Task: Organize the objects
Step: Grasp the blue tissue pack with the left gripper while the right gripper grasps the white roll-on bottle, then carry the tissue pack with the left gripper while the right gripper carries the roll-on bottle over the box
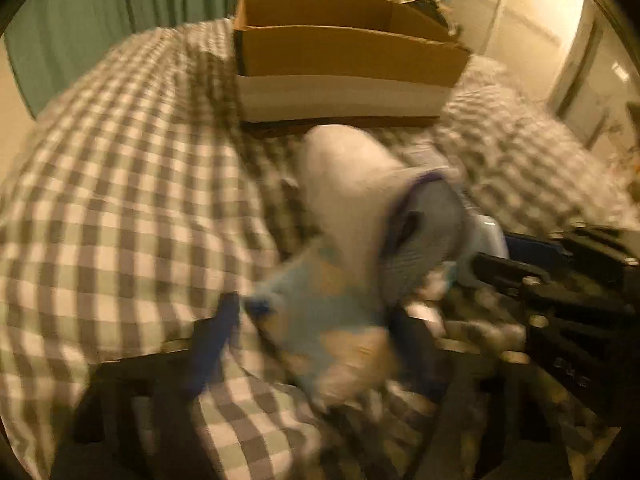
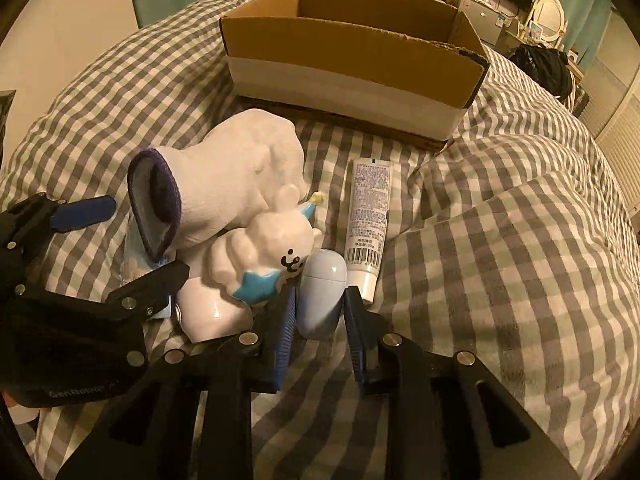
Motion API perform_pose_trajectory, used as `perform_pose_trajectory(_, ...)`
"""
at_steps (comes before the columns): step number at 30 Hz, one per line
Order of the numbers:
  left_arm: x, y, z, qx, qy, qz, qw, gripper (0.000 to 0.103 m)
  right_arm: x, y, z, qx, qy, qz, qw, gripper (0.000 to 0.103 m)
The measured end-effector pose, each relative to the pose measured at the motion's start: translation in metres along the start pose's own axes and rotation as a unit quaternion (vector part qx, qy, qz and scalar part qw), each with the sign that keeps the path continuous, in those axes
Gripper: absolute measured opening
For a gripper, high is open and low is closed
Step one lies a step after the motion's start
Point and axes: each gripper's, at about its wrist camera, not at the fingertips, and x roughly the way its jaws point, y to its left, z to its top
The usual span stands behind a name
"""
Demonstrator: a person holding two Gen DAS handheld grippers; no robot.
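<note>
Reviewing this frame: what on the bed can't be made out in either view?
- Cardboard box floor: hidden behind its near wall in both views.
- Tube print: too small, right wrist view.
- Blue packet: mostly covered by the white sock and left gripper; left wrist view is motion-blurred.
- Left gripper's hold: unclear.

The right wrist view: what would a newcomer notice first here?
The white cartoon figurine with a blue star, lying on the checked bedcover against a white sock. In front of it, the right gripper has closed its fingers on a pale blue capsule-shaped case. Behind stands an open cardboard box.
</note>
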Motion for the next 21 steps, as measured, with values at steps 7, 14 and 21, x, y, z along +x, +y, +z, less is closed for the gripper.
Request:
perform_pose_trajectory(7,-0.019,-0.002,-0.004,-0.001,0.005,-0.01,0.9999,0.036,-0.022,-0.001,-0.005,0.002,-0.024,0.003,1.0,0.024)
perform_pose_trajectory(14,-0.051,0.0,-0.008,-0.008,-0.014,-0.005,0.9999,0.034,-0.049,0.001,-0.01,0.007,-0.047,0.003,0.999,0.023)
perform_pose_trajectory(21,-0.093,-0.008,0.003,0.006,-0.05,-0.008,0.9987,0.034,-0.089,0.006,-0.006,0.007,-0.08,0.01,0.997,0.023)
